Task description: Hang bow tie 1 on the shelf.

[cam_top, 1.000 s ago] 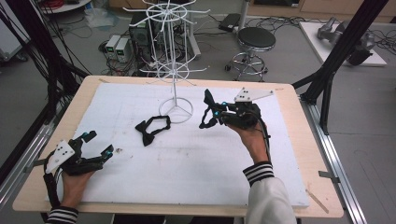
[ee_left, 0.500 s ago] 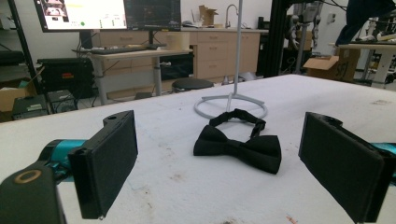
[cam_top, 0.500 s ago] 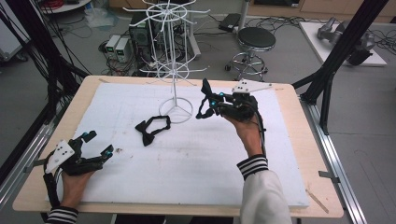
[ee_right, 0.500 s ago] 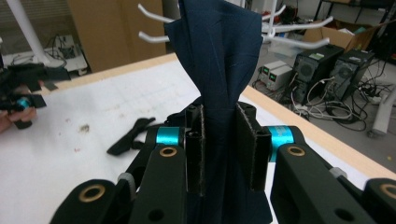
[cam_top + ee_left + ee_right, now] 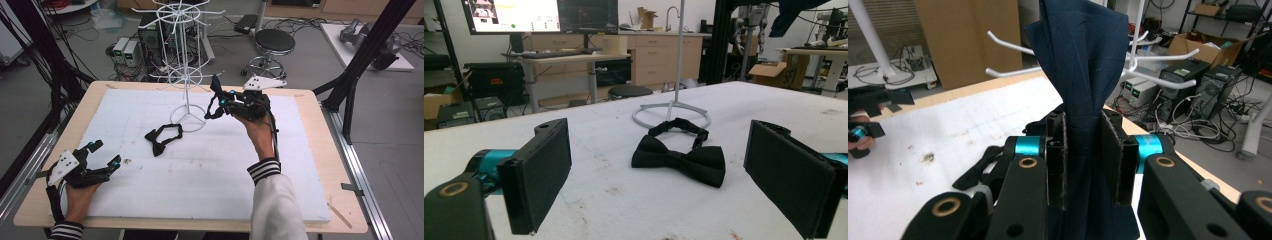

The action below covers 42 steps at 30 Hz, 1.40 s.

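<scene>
Navy cloth is what the right hand-held gripper [image 5: 1083,160] is clamped on: a dark blue bow tie [image 5: 1083,65], pinched between the pads with its free end sticking straight up past the jaws. In the high view that gripper [image 5: 218,102] sits just right of the white wire rack [image 5: 186,65], jaws pointing left toward the pole, so the hooks [image 5: 1013,42] lie right ahead of and just behind the tie, close but not touching as far as I can tell. The tie's long axis runs upright, roughly parallel to the pole, and I'd guess the next bit means getting its band over one of those prongs. The right hand is clearly the nearer one to the rack. The left hand-held gripper [image 5: 102,159] rests low at the near left corner of the tabletop [image 5: 300,200], jaws spread wide with nothing between them. A second tie, black [image 5: 679,157], lies flat straight ahead of it, touching the rack's base ring [image 5: 671,111]. No containers here, just the rack.
</scene>
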### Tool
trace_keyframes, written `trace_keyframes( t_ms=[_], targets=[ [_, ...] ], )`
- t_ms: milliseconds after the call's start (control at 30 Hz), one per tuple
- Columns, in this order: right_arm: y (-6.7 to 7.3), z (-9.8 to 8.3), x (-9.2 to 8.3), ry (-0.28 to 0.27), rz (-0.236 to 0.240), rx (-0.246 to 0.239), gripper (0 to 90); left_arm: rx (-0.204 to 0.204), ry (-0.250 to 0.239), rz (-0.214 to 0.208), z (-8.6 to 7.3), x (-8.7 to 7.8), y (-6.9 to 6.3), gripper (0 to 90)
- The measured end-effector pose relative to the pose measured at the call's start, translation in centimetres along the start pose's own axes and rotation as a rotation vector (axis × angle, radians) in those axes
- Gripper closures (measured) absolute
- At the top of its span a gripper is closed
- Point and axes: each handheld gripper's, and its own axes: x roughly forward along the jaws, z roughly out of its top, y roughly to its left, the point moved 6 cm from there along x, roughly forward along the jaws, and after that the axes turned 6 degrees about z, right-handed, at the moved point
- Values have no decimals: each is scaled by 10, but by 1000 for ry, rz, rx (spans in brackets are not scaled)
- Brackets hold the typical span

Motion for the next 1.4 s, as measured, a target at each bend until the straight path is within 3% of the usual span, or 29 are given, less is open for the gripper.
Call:
trace_keyframes(
  t_ms=[400, 800, 1400],
  targets=[
    [-3, 14, 15, -18, 10, -1, 749, -1, 1, 0, 0, 0, 0, 121],
    [-12, 27, 26, -16, -37, -18, 748, -4, -1, -1, 0, 0, 0, 121],
    [-22, 28, 38, -9, -77, -20, 744, -10, -3, -4, 0, -1, 1, 121]
  ],
)
